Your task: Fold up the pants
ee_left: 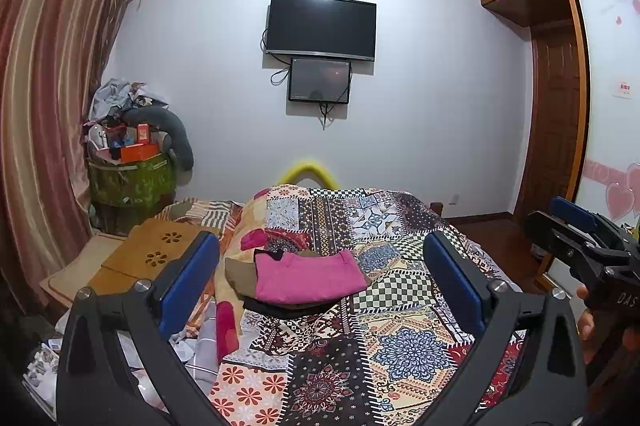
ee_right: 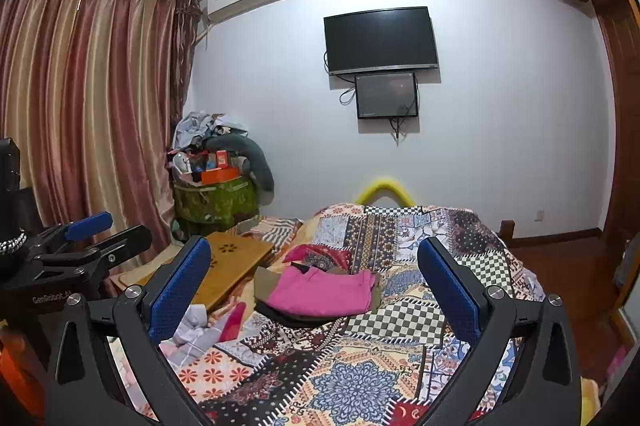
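Observation:
Folded pink pants (ee_left: 306,280) lie on top of a small stack of olive and black folded clothes (ee_left: 240,276) in the middle of the patchwork bed cover (ee_left: 404,346). The stack also shows in the right wrist view, pink pants (ee_right: 324,292) on top. My left gripper (ee_left: 320,290) is open and empty, held above the bed in front of the stack. My right gripper (ee_right: 314,288) is open and empty too, also short of the stack. It shows at the right edge of the left wrist view (ee_left: 576,234); the left gripper shows at the left edge of the right wrist view (ee_right: 88,242).
A wooden lap desk (ee_left: 148,258) lies left of the stack. Crumpled pale cloth (ee_right: 192,334) and a red item (ee_right: 234,322) lie at the bed's left. A cluttered green bin (ee_left: 132,177) stands by the curtain. A TV (ee_left: 320,25) hangs on the far wall; a wardrobe (ee_left: 560,97) is right.

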The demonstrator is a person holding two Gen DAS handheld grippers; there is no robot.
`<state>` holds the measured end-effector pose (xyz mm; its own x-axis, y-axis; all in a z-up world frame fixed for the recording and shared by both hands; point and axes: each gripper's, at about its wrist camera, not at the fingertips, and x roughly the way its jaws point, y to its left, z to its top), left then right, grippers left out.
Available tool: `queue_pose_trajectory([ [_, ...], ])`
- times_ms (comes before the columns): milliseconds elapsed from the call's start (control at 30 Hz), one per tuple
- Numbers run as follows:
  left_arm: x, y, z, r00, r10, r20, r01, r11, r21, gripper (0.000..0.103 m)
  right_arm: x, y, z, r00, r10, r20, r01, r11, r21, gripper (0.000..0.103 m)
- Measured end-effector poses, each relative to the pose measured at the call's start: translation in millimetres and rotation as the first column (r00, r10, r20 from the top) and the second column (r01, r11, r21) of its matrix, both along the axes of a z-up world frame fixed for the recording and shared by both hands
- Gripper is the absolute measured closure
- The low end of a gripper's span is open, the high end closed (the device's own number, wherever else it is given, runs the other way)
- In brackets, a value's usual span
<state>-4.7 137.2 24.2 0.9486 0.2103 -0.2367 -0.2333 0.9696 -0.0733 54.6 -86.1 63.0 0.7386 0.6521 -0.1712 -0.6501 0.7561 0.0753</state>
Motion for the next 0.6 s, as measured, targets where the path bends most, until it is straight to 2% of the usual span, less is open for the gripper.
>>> queue_pose_trajectory([
  [600, 4.4, 0.1, -1.3, 1.0, -0.018, -0.011, 0.018, 1.0, -0.005, 0.0, 0.5, -2.1, 2.0, 1.0, -0.005, -0.013, 0.005, 1.0, -0.009, 0.0],
])
